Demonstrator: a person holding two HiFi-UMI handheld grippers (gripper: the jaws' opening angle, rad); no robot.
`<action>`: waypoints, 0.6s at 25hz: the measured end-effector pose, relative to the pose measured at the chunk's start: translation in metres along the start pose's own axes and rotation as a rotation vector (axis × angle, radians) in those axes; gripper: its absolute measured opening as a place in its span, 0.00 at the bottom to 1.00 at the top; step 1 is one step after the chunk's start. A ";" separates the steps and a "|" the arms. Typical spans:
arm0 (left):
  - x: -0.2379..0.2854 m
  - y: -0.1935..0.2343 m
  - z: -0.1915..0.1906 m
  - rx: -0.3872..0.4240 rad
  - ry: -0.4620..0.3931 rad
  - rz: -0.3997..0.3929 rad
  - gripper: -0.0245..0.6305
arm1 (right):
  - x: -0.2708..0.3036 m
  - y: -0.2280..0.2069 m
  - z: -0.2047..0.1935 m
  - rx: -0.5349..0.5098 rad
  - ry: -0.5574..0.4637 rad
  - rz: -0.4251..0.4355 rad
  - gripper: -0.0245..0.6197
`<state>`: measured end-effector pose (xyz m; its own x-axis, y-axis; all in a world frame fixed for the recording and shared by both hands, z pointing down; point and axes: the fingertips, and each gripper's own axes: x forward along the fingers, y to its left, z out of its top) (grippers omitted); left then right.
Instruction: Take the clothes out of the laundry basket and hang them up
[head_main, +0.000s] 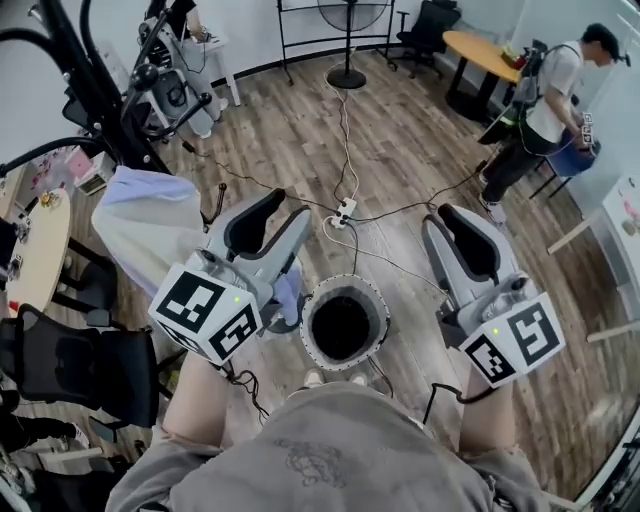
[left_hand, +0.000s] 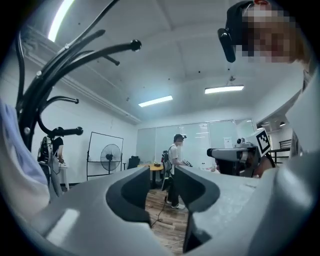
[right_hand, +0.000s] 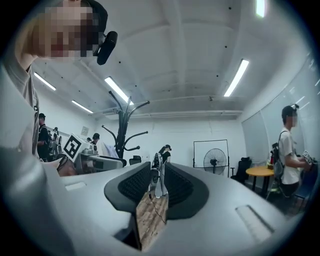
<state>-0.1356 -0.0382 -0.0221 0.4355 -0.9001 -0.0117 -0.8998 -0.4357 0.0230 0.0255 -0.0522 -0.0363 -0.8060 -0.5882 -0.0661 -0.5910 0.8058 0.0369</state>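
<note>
left gripper (head_main: 285, 210): grey two-jaw gripper, jaws a fair way apart, nothing in the gap
right gripper (head_main: 452, 215): jaws down to a narrow slit, also empty
basket: round white mesh laundry basket (head_main: 378, 318) on the wooden floor, down between both grippers
clothes: pale white-lilac garment (head_main: 150, 225) hanging on the black coat rack (head_main: 90, 80), just left of the left gripper

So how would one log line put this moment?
left gripper open, empty | right gripper barely apart, empty | basket on floor, inside dark | garment on rack
</note>
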 end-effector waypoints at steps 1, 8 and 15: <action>0.006 -0.004 -0.007 -0.001 0.011 -0.016 0.27 | -0.006 -0.004 -0.005 0.005 0.013 -0.018 0.21; 0.037 -0.023 -0.049 0.022 0.081 -0.073 0.21 | -0.038 -0.033 -0.037 0.001 0.103 -0.124 0.10; 0.051 -0.039 -0.097 0.080 0.191 -0.094 0.19 | -0.059 -0.045 -0.082 0.046 0.188 -0.166 0.08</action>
<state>-0.0756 -0.0676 0.0733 0.5079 -0.8425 0.1797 -0.8508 -0.5232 -0.0487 0.0970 -0.0591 0.0481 -0.6924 -0.7116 0.1195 -0.7171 0.6969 -0.0051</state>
